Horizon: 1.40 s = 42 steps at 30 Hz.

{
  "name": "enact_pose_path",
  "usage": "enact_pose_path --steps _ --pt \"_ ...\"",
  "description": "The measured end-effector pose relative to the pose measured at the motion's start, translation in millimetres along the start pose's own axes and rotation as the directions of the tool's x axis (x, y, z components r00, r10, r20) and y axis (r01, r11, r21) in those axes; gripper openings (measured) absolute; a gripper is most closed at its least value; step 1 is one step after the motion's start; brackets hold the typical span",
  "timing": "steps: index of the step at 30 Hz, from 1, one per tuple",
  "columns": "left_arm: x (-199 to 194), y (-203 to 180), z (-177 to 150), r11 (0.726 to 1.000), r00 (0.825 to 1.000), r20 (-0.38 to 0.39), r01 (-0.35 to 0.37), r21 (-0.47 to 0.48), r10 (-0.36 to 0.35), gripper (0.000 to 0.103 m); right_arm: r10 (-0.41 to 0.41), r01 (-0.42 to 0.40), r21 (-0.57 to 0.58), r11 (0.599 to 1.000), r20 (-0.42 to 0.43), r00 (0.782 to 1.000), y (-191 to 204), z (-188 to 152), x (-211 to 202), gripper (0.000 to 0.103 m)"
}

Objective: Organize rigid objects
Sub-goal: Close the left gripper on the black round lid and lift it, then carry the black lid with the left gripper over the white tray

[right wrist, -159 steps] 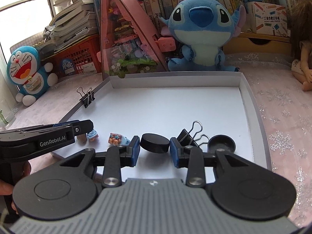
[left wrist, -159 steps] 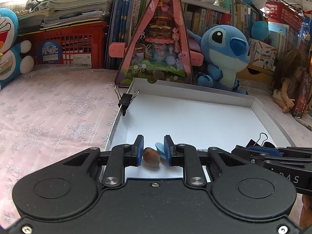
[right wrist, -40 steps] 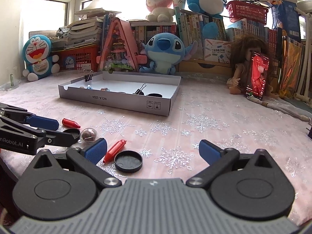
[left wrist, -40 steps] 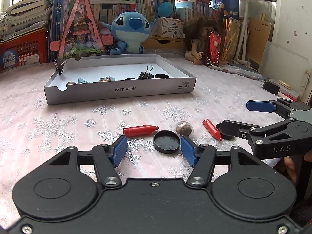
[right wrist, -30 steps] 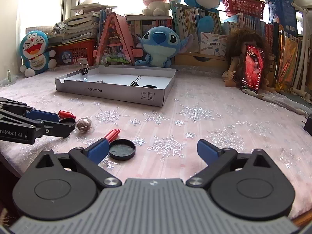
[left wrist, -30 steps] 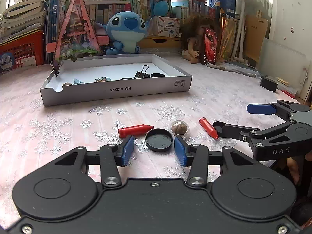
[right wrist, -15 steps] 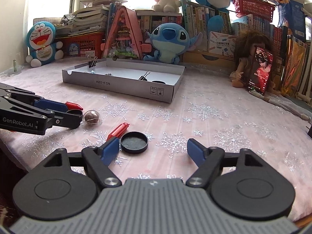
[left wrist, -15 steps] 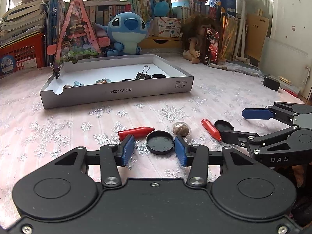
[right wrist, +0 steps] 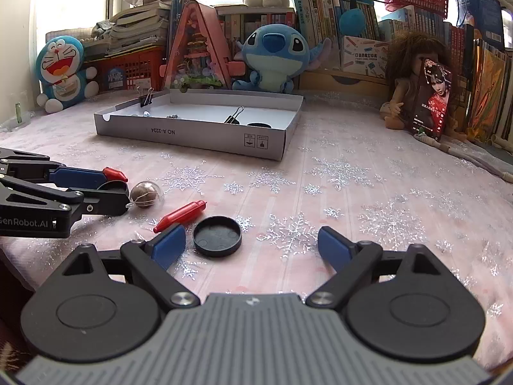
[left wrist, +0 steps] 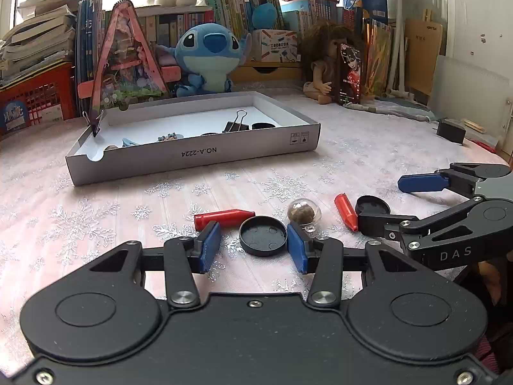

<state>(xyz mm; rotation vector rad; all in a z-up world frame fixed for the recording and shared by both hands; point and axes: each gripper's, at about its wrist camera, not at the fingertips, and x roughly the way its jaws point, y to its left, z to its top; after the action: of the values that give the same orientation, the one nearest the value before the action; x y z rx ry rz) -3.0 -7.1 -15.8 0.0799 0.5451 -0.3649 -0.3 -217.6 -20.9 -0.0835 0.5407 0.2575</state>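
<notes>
My left gripper is open, its blue pads on either side of a black round lid that lies on the pink cloth. A red cap and a clear ball with a brown core lie just beyond. My right gripper is open wide, with a second black lid near its left pad and another red cap beside it. The white box holds binder clips, lids and small toys.
Each gripper shows in the other's view: the right, the left. A Stitch plush, a pink triangular toy house, a doll, a red basket and books line the back. A small black block sits far right.
Both grippers came back from the box to the loose items at the near edge. In the last second the left gripper narrowed around the black lid, and the right gripper edged toward its lid.
</notes>
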Motion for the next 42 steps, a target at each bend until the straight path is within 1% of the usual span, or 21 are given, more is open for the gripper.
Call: enact_pose_path --steps 4,7,8,10,12,13,15,16,18,20,23,32,36,42 --pt "0.2 1.2 0.1 1.000 1.000 0.001 0.000 -0.002 0.000 0.040 -0.006 0.006 0.002 1.000 -0.001 1.000 0.3 -0.1 0.3 0.094" --pt "-0.2 2.8 1.1 1.000 1.000 -0.001 -0.004 -0.004 0.004 0.035 -0.007 0.007 0.005 1.000 -0.001 1.000 0.8 -0.1 -0.3 0.094" --pt "-0.5 3.5 1.4 1.000 1.000 -0.001 -0.006 -0.005 0.006 0.033 -0.004 0.004 0.005 1.000 0.002 1.000 1.0 -0.6 -1.1 0.093" --pt "-0.8 5.2 1.6 1.000 1.000 -0.002 -0.011 -0.012 0.011 0.030 0.007 -0.007 0.000 1.000 0.009 1.000 2.1 -1.5 -2.9 0.087" --pt "-1.0 6.4 2.1 1.000 1.000 -0.003 -0.010 -0.014 0.010 0.030 0.017 -0.017 -0.007 1.000 0.016 1.000 3.7 -2.1 -5.0 0.079" --pt "-1.4 5.4 2.2 1.000 1.000 -0.003 -0.012 -0.008 0.012 0.030 0.024 -0.024 -0.015 1.000 0.020 1.000 5.3 -2.3 -6.2 0.077" --pt "-1.4 4.3 2.7 1.000 1.000 -0.003 -0.014 0.002 0.014 0.030 0.039 -0.038 -0.028 0.999 0.028 0.999 8.1 -2.6 -8.0 0.067" --pt "-1.4 4.1 2.9 1.000 1.000 -0.004 -0.014 0.003 0.014 0.030 0.047 -0.046 -0.035 0.998 0.031 0.998 9.6 -2.7 -8.8 0.064" --pt "-1.6 4.7 3.2 1.000 1.000 -0.006 -0.011 -0.003 0.011 0.030 0.060 -0.058 -0.048 0.997 0.036 0.998 12.1 -2.7 -10.0 0.055" --pt "-1.7 5.9 4.0 1.000 1.000 -0.009 -0.009 -0.010 0.009 0.030 0.068 -0.066 -0.060 0.996 0.040 0.997 14.9 -2.6 -11.0 0.050" --pt "-2.4 6.2 4.2 1.000 1.000 -0.010 -0.008 -0.014 0.008 0.030 0.077 -0.074 -0.070 0.995 0.046 0.996 18.1 -2.9 -12.1 0.037" --pt "-5.4 8.4 7.1 1.000 1.000 -0.003 -0.013 -0.018 0.013 0.030 0.080 -0.075 -0.074 0.994 0.057 0.995 19.4 -0.3 -11.8 0.037" --pt "-9.7 11.0 12.9 0.999 0.999 0.024 -0.031 -0.009 0.031 0.030 0.063 -0.058 -0.074 0.996 0.075 0.995 16.4 3.8 -13.7 0.037" --pt "-13.6 23.9 26.8 0.998 0.996 0.057 -0.062 -0.029 0.063 0.030 0.027 -0.021 -0.060 0.998 0.099 0.995 5.3 14.1 -15.7 0.037"
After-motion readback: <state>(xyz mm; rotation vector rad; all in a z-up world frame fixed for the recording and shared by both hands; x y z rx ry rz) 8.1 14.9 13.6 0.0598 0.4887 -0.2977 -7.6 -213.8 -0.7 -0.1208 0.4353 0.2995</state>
